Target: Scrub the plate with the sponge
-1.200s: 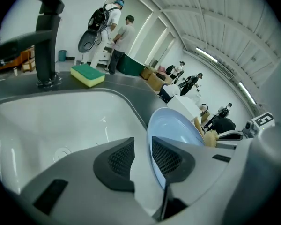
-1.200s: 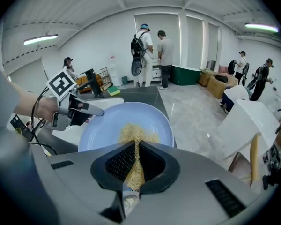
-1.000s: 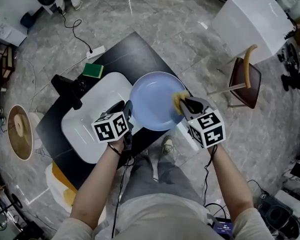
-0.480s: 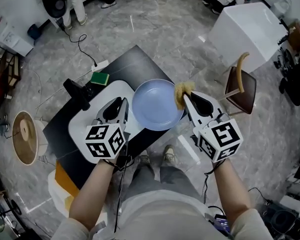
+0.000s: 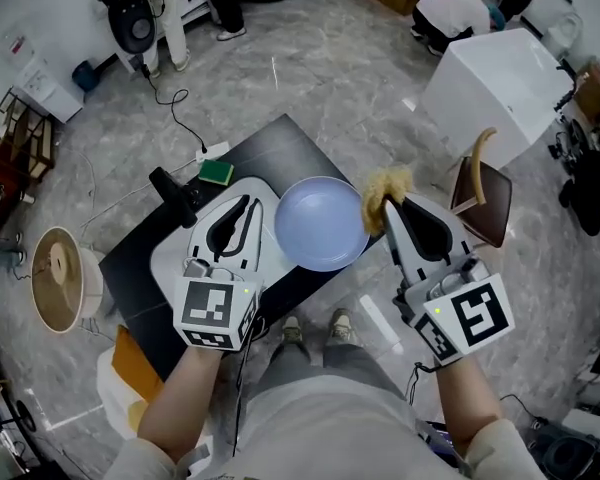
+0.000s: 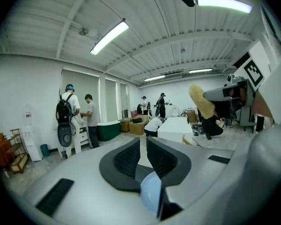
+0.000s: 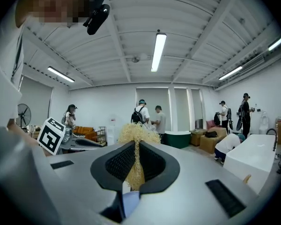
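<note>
The light blue plate (image 5: 320, 226) lies on the black table (image 5: 285, 140), its left edge over the white sink basin (image 5: 175, 258). My right gripper (image 5: 390, 208) (image 7: 136, 154) is raised above the plate's right rim, shut on a yellow fibrous scrubbing sponge (image 5: 384, 190) (image 7: 137, 136) that sticks out past its tips. My left gripper (image 5: 248, 208) (image 6: 143, 146) is lifted over the basin, just left of the plate. Its jaws are closing to a thin slit with nothing between them. A sliver of the plate (image 6: 151, 192) shows under the left jaws.
A green sponge (image 5: 217, 172) lies at the table's far edge beside a black faucet (image 5: 175, 196). A wooden chair (image 5: 485, 183) and a white box (image 5: 500, 63) stand to the right. A round stool (image 5: 55, 273) stands to the left. Several people stand far off.
Both grippers have lifted up and back off the plate, toward me. The scrubbing sponge has left the plate's right side. The left jaws have narrowed.
</note>
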### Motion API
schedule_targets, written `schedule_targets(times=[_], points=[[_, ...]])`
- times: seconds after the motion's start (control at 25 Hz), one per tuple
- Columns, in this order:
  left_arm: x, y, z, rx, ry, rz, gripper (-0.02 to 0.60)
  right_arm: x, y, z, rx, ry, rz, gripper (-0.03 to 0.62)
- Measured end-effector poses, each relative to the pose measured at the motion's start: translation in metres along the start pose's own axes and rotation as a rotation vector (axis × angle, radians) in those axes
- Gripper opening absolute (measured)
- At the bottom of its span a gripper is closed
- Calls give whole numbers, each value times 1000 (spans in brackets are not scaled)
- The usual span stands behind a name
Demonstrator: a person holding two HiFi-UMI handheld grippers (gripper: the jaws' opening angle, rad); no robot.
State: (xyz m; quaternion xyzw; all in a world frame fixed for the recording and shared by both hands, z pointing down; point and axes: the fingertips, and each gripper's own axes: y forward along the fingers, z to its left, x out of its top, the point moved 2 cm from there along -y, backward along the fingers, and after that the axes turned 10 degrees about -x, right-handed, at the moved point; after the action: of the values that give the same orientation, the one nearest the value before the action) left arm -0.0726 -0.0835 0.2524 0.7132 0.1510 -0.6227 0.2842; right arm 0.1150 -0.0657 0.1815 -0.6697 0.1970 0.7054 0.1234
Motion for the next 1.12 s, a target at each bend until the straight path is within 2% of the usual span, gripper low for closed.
schedule_targets(times=[0.24,0.4,0.64,1.0,1.12], points=[[28,-21,-10,2,110,-49,48,19,-14,12,27,-68,-50,49],[44,-29,-14,32,73,-98,41,22,-20,21,42,-106,-72,49],[54,-41,-18,76,122,-144,40,29,-29,26,43,-106,-94,49],[59,-43,-23,60,142,-150,37,38,-33,31,35,-133,-117,49],[61,-46,-21,57,114,-156,31,42,-30,33,32,-133,-122,49]])
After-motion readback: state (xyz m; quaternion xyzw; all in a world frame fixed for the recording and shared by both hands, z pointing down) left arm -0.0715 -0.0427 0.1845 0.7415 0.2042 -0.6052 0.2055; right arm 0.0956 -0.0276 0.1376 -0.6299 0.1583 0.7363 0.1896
